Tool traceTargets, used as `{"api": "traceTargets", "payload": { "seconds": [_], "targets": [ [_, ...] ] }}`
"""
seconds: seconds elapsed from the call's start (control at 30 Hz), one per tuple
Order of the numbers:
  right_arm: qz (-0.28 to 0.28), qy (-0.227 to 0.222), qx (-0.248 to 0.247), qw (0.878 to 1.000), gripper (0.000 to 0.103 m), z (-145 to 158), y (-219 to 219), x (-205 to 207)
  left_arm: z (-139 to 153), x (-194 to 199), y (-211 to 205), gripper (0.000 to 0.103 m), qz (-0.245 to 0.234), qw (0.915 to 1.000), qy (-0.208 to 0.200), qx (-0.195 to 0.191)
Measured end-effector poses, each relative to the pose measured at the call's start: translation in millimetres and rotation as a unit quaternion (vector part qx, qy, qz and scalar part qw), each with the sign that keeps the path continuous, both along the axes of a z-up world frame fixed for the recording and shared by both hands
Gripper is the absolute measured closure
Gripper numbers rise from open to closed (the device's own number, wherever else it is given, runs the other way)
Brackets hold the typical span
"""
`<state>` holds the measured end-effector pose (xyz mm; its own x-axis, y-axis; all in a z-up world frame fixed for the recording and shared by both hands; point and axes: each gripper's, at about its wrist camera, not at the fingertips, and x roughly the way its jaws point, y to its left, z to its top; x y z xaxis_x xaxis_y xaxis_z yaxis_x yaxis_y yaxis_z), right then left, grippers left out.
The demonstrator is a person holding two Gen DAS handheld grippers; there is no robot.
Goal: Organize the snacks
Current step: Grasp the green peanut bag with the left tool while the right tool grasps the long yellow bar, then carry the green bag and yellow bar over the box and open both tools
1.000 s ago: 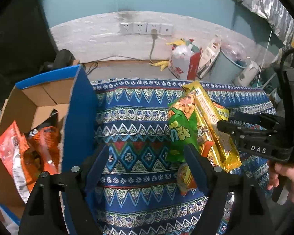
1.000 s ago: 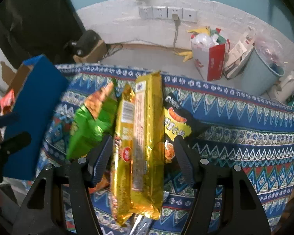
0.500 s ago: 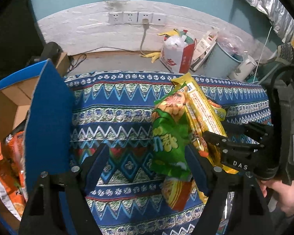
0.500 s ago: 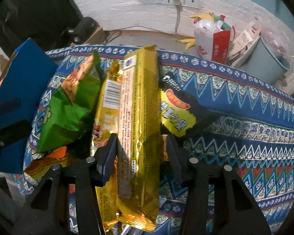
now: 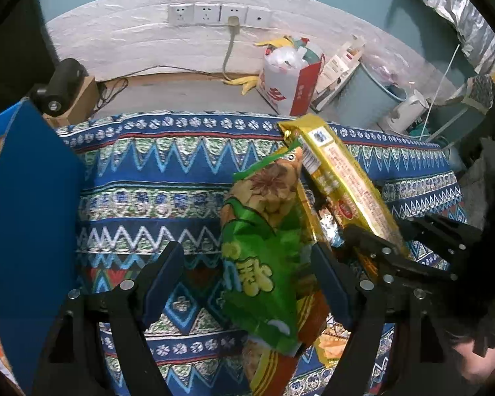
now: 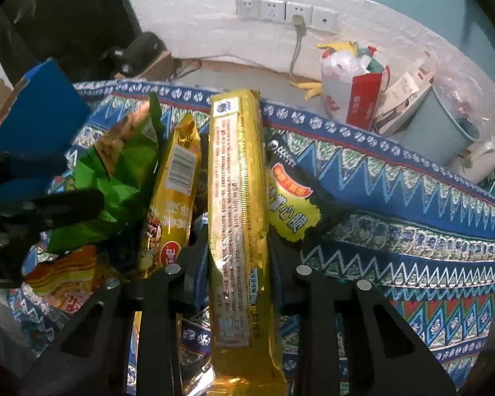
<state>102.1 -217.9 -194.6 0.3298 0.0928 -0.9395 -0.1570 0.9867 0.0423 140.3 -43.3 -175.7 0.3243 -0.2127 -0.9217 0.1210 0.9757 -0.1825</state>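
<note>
In the left wrist view, the left tool [image 5: 247, 283] is seen released, its jaws spread around one green snack bag [image 5: 260, 247] without pressing it, on the patterned bench [image 5: 155, 171], with one blue box [image 5: 29, 204] at the left. In the right wrist view, the right tool [image 6: 237, 257] is clenched on one long gold packet [image 6: 237, 204]; four more packets are counted beside it: one green, one shorter gold packet [image 6: 176, 184], one black-and-yellow packet [image 6: 290, 198] and one orange packet [image 6: 66, 274].
</note>
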Motion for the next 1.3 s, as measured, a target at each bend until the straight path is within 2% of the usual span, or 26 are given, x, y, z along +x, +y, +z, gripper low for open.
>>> {"api": "traceTargets", "payload": {
  "seconds": [0.17, 0.27, 0.33, 0.43, 0.53, 0.67, 1.0, 1.3],
  "targets": [
    [-0.010, -0.017, 0.015, 1.000, 0.075, 10.8, -6.4, -2.9, -13.5, 4.2, -9.9, 0.022, -0.014, 0.9998, 0.014, 0.008],
    [-0.016, -0.021, 0.023, 0.999, 0.075, 15.6, -9.8, -5.3, -21.5, 6.6, -11.4, 0.025, -0.017, 0.9995, 0.025, -0.004],
    [-0.019, -0.024, 0.025, 0.999, 0.075, 18.6, -12.5, -6.4, -25.3, 7.1, -11.4, 0.048, -0.020, 0.9993, 0.031, -0.008],
    [-0.025, -0.028, 0.031, 0.999, 0.075, 22.4, -15.9, -8.8, -26.5, 4.4, -11.0, 0.057, -0.026, 0.9990, 0.032, -0.019],
    [-0.027, -0.034, 0.033, 0.999, 0.075, 26.1, -18.3, -9.1, -22.8, 0.1, -14.5, 0.067, -0.033, 0.9993, 0.017, 0.008],
    [-0.027, -0.043, 0.035, 0.998, 0.075, 31.9, -16.9, -10.8, -13.9, -4.2, -7.3, 0.071, -0.023, 0.9996, -0.001, 0.018],
    [-0.019, -0.066, 0.038, 0.997, 0.075, 49.8, -7.6, -13.0, 27.5, -19.1, 9.9, 0.071, -0.004, 0.9970, -0.067, 0.039],
    [-0.011, -0.093, 0.044, 0.995, 0.075, 76.6, 5.7, -20.4, 62.7, -41.3, 25.1, 0.071, 0.004, 0.9933, -0.109, 0.039]
  ]
}}
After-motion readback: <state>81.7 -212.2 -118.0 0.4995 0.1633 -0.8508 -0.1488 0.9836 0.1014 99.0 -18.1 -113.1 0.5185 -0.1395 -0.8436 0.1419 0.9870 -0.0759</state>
